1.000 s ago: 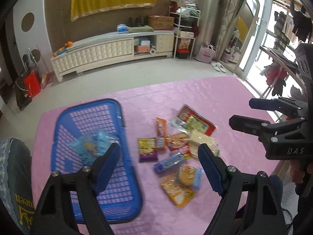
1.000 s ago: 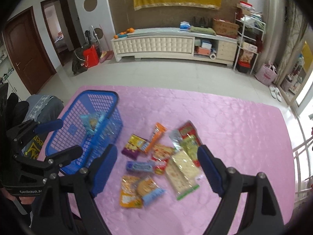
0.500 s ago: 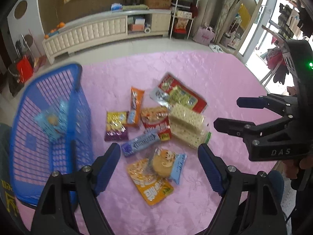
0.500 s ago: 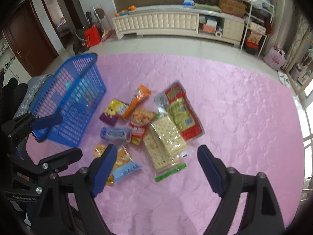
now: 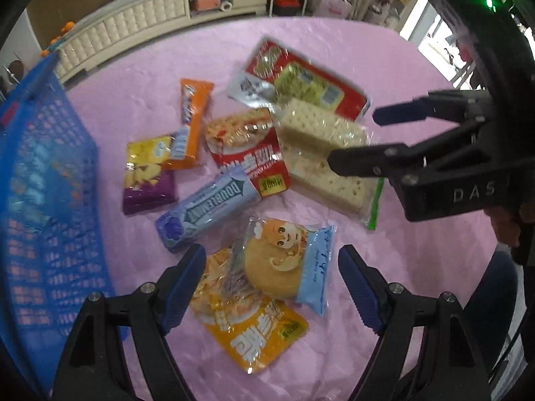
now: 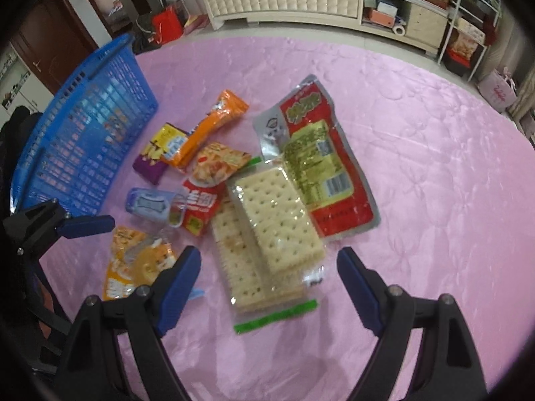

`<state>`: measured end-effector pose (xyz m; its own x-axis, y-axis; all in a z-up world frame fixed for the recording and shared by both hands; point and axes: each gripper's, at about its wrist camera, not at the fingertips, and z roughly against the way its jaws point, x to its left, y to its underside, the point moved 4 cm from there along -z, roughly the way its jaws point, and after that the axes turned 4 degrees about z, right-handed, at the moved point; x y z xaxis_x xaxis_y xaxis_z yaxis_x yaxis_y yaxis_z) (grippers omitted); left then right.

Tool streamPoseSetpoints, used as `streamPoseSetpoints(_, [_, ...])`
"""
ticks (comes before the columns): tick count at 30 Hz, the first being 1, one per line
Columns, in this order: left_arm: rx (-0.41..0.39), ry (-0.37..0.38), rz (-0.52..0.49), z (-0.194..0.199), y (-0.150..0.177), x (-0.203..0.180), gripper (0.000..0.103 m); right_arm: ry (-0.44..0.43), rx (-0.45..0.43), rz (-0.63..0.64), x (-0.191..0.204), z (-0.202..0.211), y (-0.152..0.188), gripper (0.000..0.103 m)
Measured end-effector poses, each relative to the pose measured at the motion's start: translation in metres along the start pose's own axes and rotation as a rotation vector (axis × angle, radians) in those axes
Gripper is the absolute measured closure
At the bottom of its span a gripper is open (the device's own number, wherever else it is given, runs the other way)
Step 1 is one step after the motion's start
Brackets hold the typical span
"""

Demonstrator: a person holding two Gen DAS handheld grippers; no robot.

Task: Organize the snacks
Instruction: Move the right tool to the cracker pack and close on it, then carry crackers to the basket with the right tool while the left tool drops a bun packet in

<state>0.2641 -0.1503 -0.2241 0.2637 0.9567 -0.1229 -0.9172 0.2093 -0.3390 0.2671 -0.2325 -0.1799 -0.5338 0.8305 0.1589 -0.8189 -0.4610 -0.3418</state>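
Several snack packs lie on a pink tablecloth (image 6: 434,153). My left gripper (image 5: 272,284) is open just above a cake in a blue-edged wrapper (image 5: 287,267) that lies on an orange packet (image 5: 254,330). A blue gum pack (image 5: 207,207) lies beyond. My right gripper (image 6: 269,284) is open over a clear bag of crackers (image 6: 267,230), with a red pickle pack (image 6: 317,163) behind it. The blue basket (image 5: 40,167) stands at the left, also in the right wrist view (image 6: 87,127).
A purple-yellow pack (image 5: 147,173), an orange bar (image 5: 190,123) and a red-and-white noodle pack (image 5: 247,147) lie between the basket and the crackers. The right gripper shows in the left wrist view (image 5: 384,140). A white sideboard (image 6: 301,0) stands across the floor.
Both grippers have come down and forward toward the snacks. The left one swung from over the basket to over the cake wrapper. Both stay open.
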Motion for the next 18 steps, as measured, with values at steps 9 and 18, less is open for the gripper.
streamPoseSetpoints(9, [0.043, 0.047, 0.026, -0.027, -0.004, 0.004, 0.023, -0.038, 0.035, 0.003, -0.016, -0.026, -0.008, 0.028])
streamPoseSetpoints(18, [0.017, 0.075, 0.067, -0.017, 0.009, 0.001, 0.051, -0.047, 0.029, 0.029, -0.013, -0.021, 0.005, 0.052])
